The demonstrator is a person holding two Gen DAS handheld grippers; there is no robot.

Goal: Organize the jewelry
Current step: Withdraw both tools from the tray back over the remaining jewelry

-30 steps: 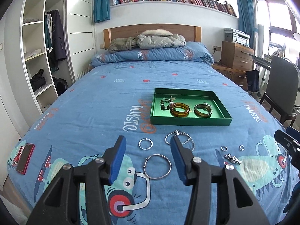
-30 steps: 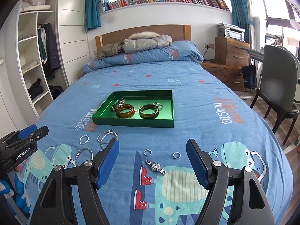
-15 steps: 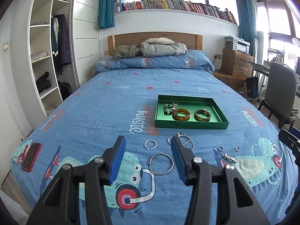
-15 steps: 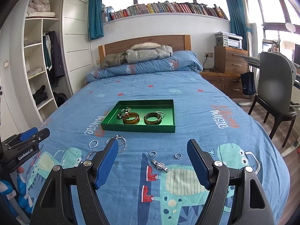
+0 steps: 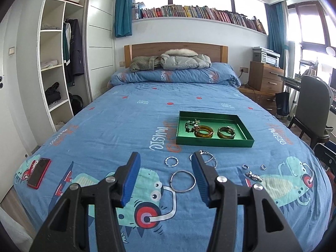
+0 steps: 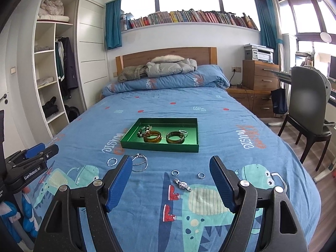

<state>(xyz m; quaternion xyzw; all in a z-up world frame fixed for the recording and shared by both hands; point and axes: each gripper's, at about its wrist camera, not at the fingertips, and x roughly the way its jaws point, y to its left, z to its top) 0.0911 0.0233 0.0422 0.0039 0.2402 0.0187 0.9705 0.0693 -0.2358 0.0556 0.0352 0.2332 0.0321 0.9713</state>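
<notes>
A green tray [image 5: 214, 142] [image 6: 159, 147] on the blue bedspread holds two amber bangles [image 5: 204, 131] [image 6: 152, 137] and a bead bracelet [image 5: 190, 124]. On the bedspread in front of it lie a large silver hoop [image 5: 182, 181], a small twisted ring [image 5: 171, 160] [image 6: 111, 161], a silver chain bracelet [image 5: 206, 158] [image 6: 139, 160], two small rings [image 6: 175, 172] [image 6: 201, 175] and a silver clasp piece [image 5: 254, 176] [image 6: 182, 184]. My left gripper [image 5: 164, 177] is open and empty, near the hoop. My right gripper [image 6: 171, 183] is open and empty, near the small rings.
A red phone [image 5: 38, 172] lies at the bed's left front corner. A wardrobe [image 5: 58, 73] stands left. A chair [image 5: 313, 113] and wooden drawers [image 5: 265, 77] stand right. Jackets [image 5: 174, 61] lie at the headboard. The left gripper shows in the right wrist view [image 6: 27, 163].
Both grippers have drawn back and risen; the jewelry and tray look farther and lower in view. Both stay open and empty.
</notes>
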